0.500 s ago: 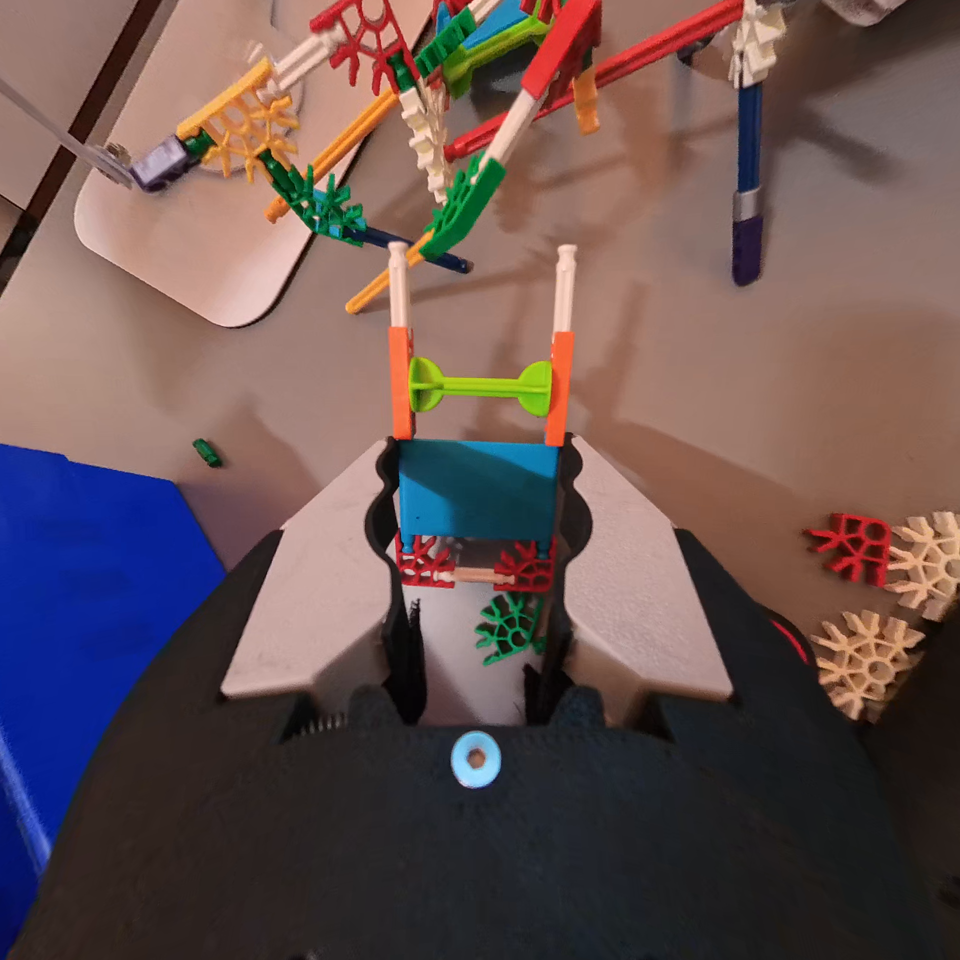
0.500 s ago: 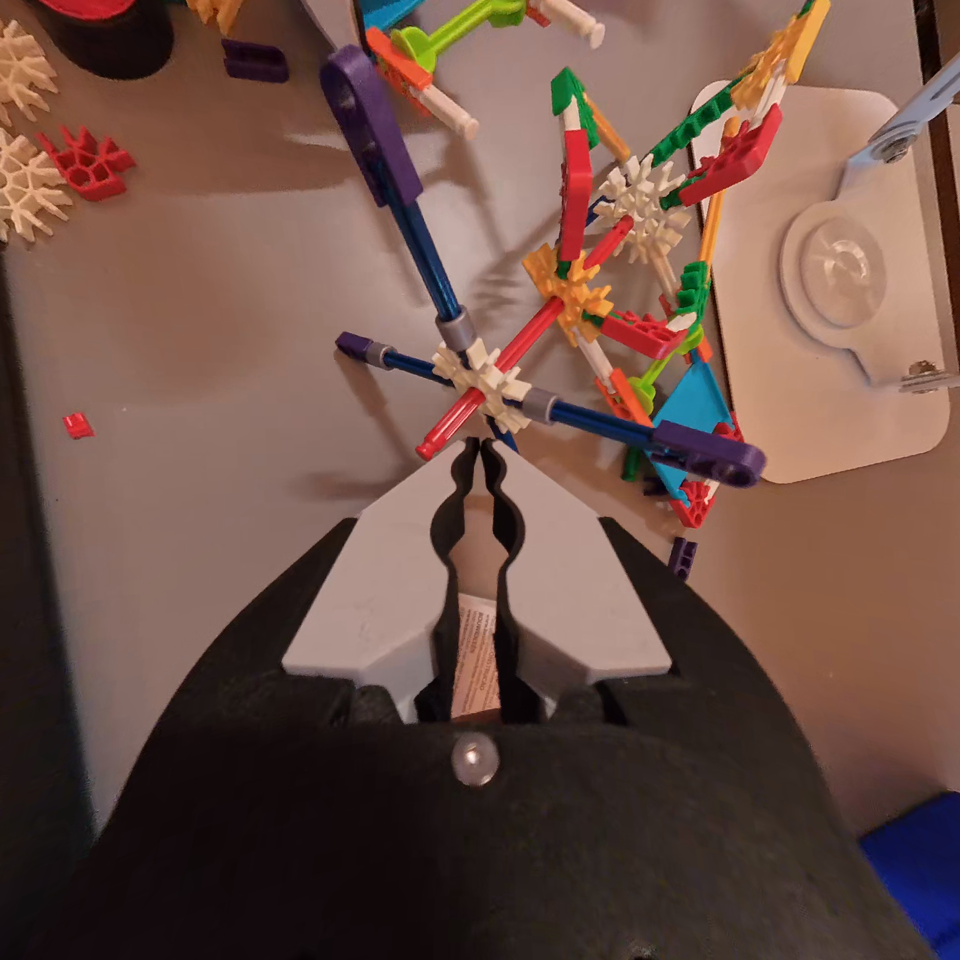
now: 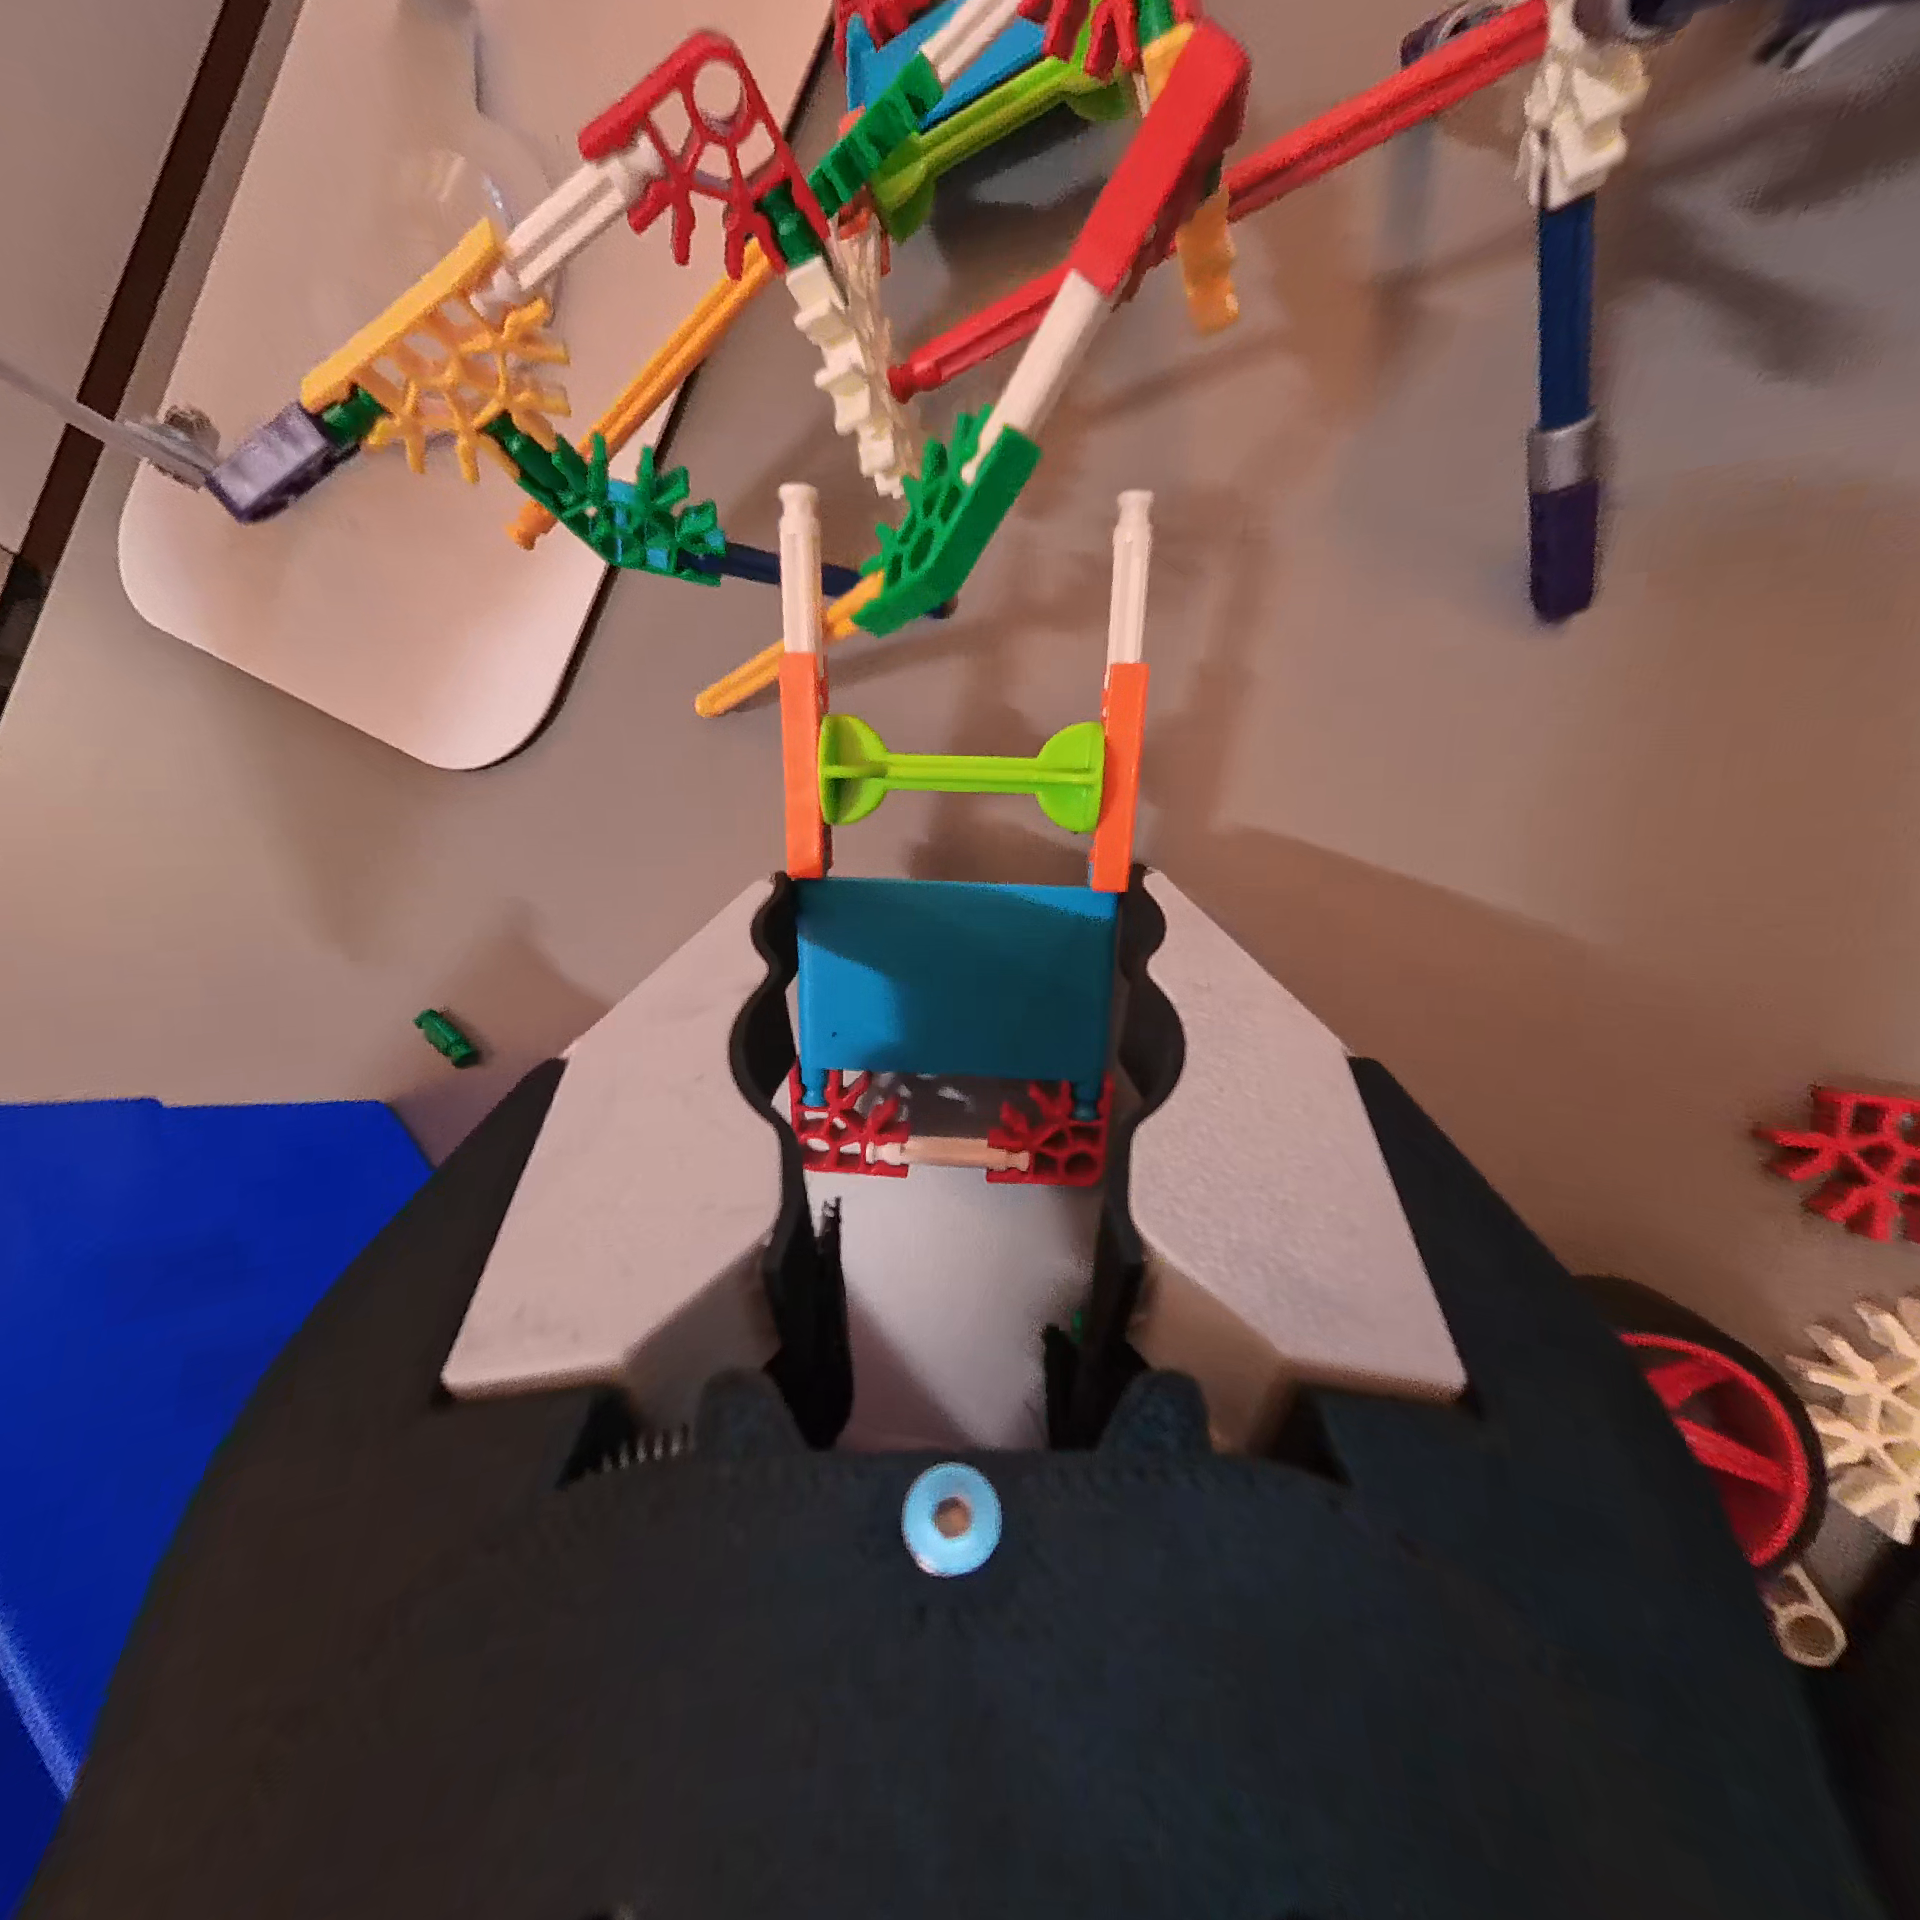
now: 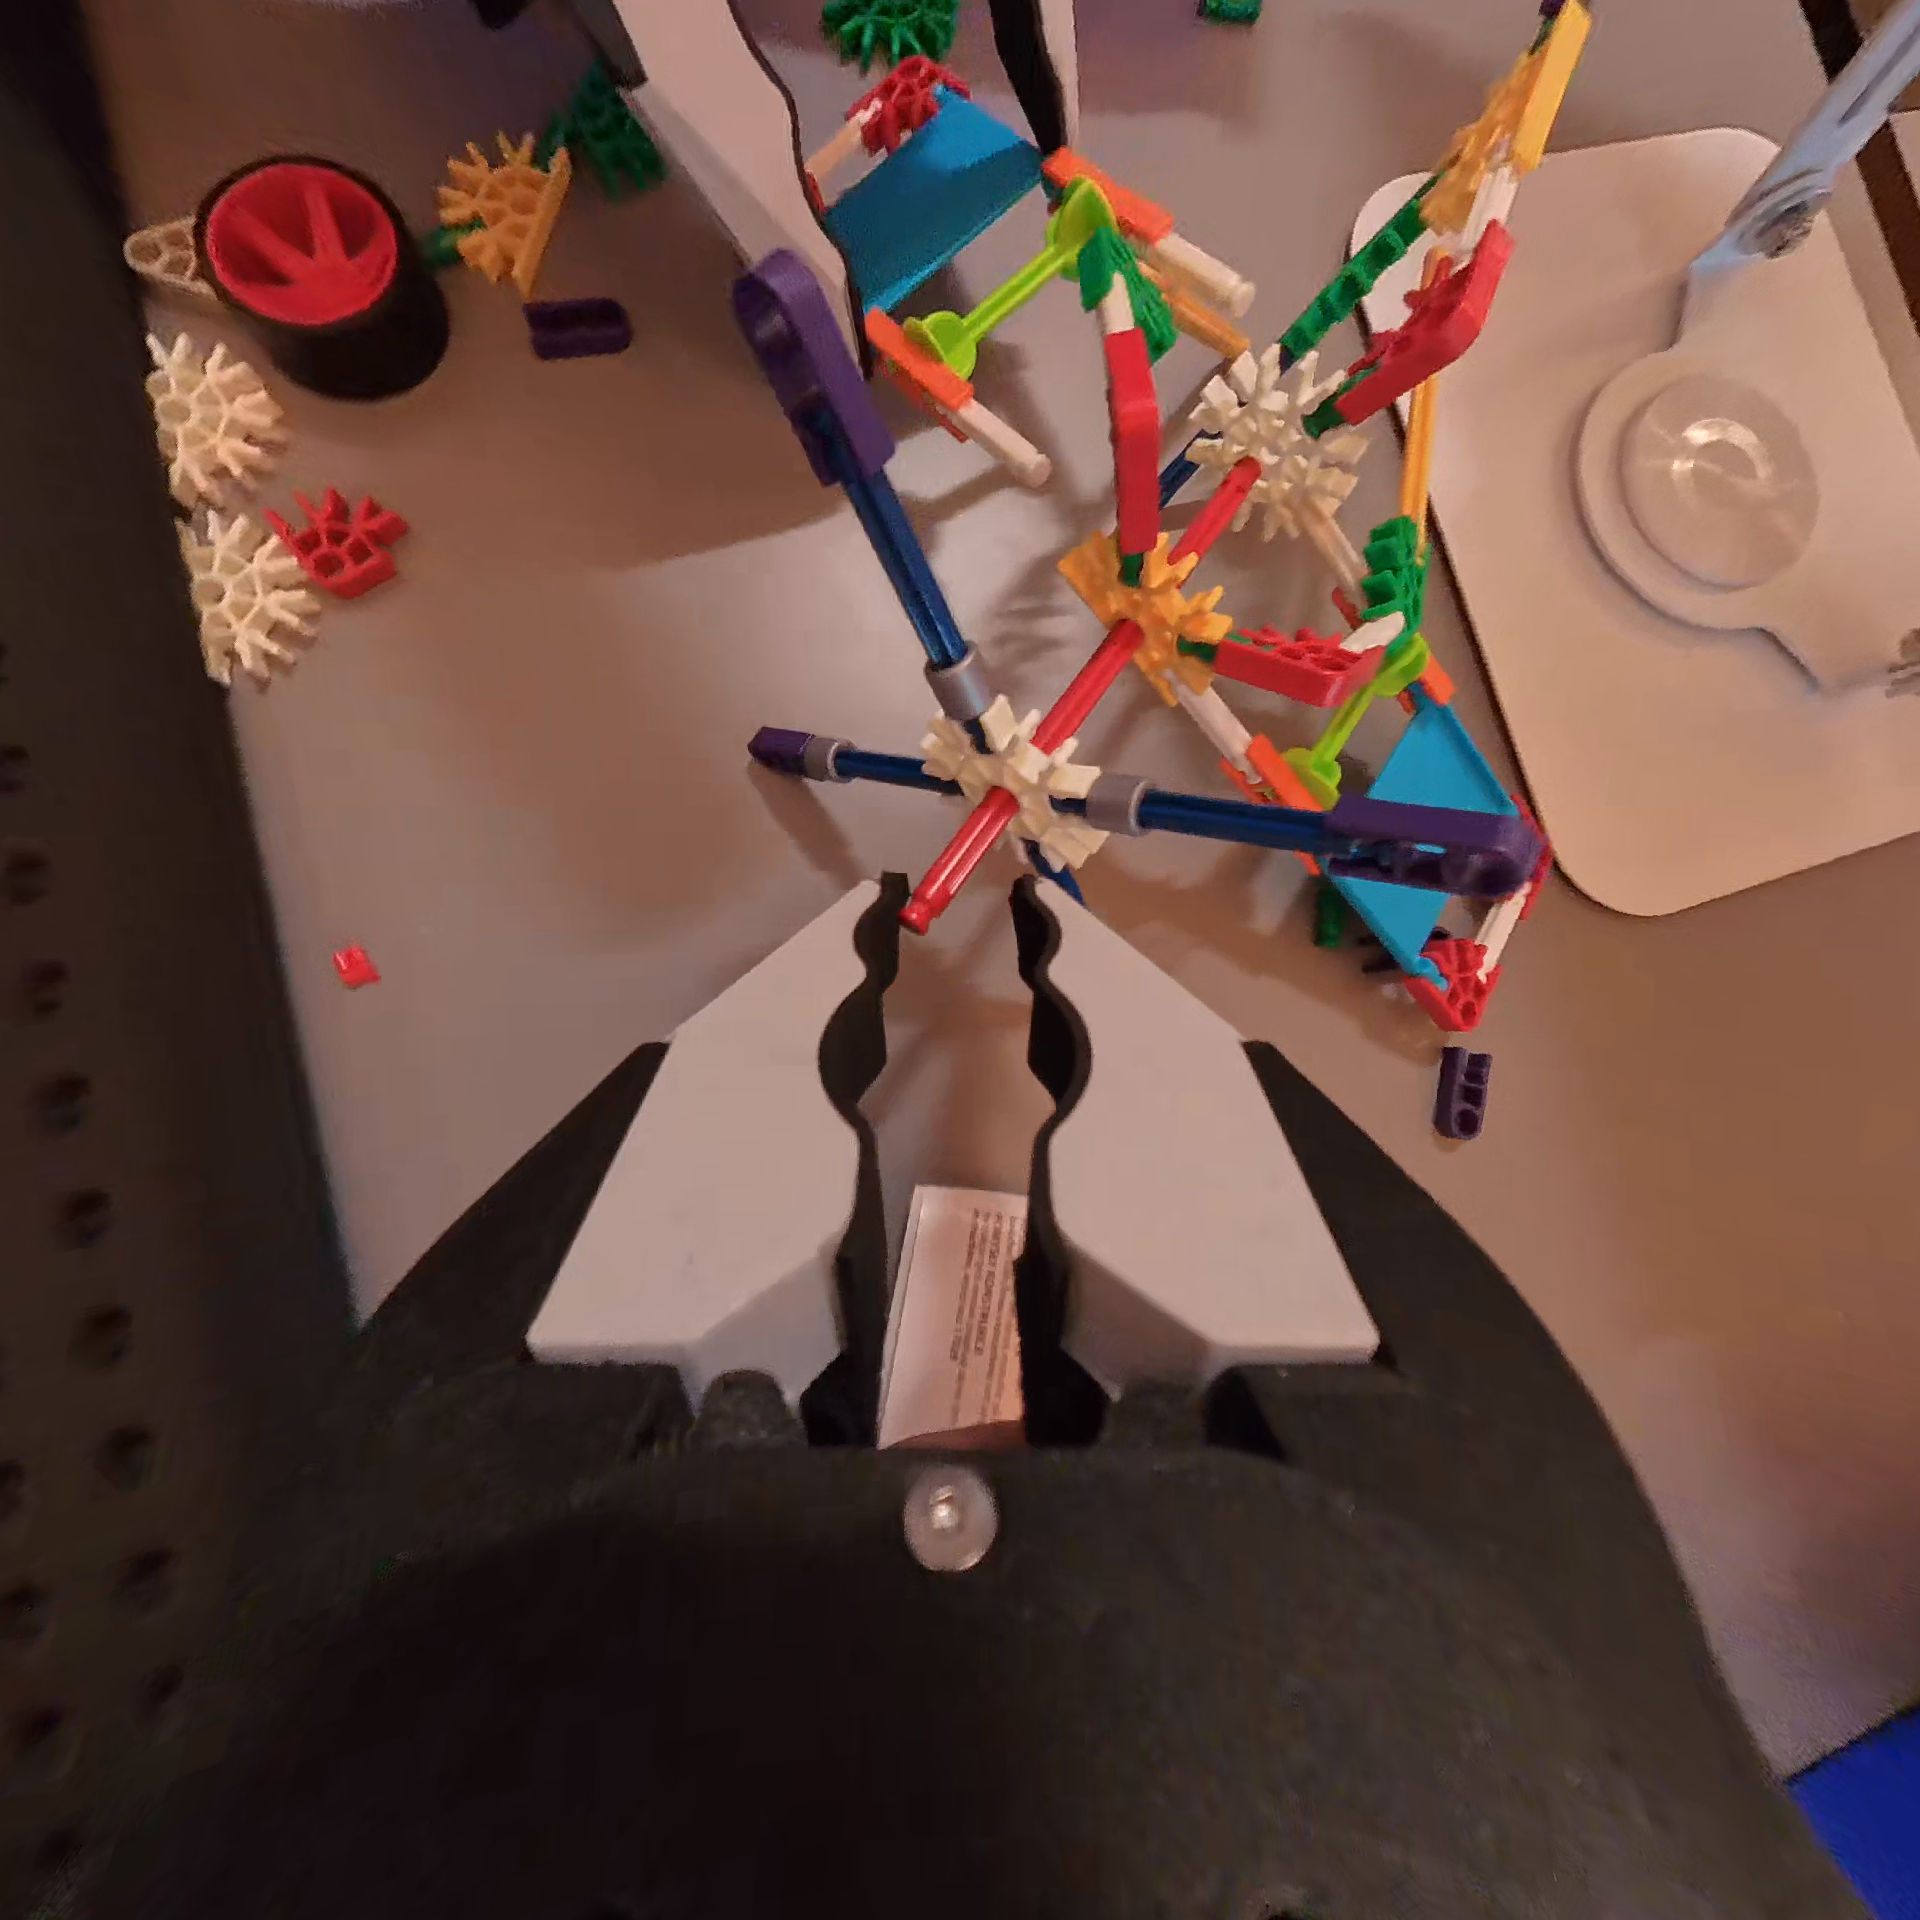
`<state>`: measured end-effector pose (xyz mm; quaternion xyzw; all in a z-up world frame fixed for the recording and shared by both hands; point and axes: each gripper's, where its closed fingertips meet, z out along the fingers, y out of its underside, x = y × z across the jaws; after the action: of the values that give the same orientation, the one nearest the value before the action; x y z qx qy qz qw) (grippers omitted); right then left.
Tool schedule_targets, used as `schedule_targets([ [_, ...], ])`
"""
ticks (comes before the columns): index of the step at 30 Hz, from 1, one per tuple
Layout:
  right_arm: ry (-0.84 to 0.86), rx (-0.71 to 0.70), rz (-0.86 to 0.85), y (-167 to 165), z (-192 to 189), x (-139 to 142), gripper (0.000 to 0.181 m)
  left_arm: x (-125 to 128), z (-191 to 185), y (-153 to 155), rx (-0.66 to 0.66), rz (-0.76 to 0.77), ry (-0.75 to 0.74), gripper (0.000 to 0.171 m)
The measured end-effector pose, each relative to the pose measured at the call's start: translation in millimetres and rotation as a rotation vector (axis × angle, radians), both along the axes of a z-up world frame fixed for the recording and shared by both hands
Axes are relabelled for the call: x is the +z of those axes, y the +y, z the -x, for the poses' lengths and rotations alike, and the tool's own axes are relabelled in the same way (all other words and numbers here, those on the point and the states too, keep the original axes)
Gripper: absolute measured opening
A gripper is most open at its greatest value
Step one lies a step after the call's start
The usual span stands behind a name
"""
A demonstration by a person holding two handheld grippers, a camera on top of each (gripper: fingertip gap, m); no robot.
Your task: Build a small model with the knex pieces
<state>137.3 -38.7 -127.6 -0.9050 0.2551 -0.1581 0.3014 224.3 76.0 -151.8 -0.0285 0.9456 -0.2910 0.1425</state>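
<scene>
Your left gripper (image 3: 956,914) is clamping the blue panel (image 3: 956,977) of a small assembly, its long axis running straight forward, the two white rods (image 3: 1130,582) pointing toward the big rod-and-connector model (image 3: 935,260) over the table (image 3: 1455,790). Your right gripper (image 4: 961,899) is standing slightly parted and empty, its tips flanking a red rod (image 4: 966,842) of that model

Both grippers: black textured bodies, light grey wedge fingers (image 3: 644,1164) with wavy black inner edges. Left gripper (image 3: 956,894) is fitted with a blue washer (image 3: 951,1519); right gripper (image 4: 956,894) with a silver screw (image 4: 949,1527).
</scene>
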Motion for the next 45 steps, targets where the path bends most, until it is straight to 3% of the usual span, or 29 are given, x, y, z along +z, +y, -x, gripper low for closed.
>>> schedule_targets([
  [3, 0.003, -0.022, -0.003, 2, -3, -1, 0.01, 1, -4, -5, -0.007, -0.001, 0.003, 0.06],
  [12, -0.018, -0.064, -0.01, -2, -8, -2, 0.009, 0, -9, -13, -0.048, -0.001, 0.012, 0.059],
  [23, -0.109, -0.105, 0.061, -12, -13, -2, 0.007, 1, -1, -13, -0.054, -0.035, -0.02, 0.059],
  [38, -0.206, -0.153, 0.198, -9, -15, -3, 0.006, 2, -20, -15, -0.029, -0.029, -0.069, 0.059],
  [45, -0.223, -0.141, 0.213, -9, -16, -3, 0.006, 0, -23, -21, -0.076, -0.068, -0.051, 0.06],
])
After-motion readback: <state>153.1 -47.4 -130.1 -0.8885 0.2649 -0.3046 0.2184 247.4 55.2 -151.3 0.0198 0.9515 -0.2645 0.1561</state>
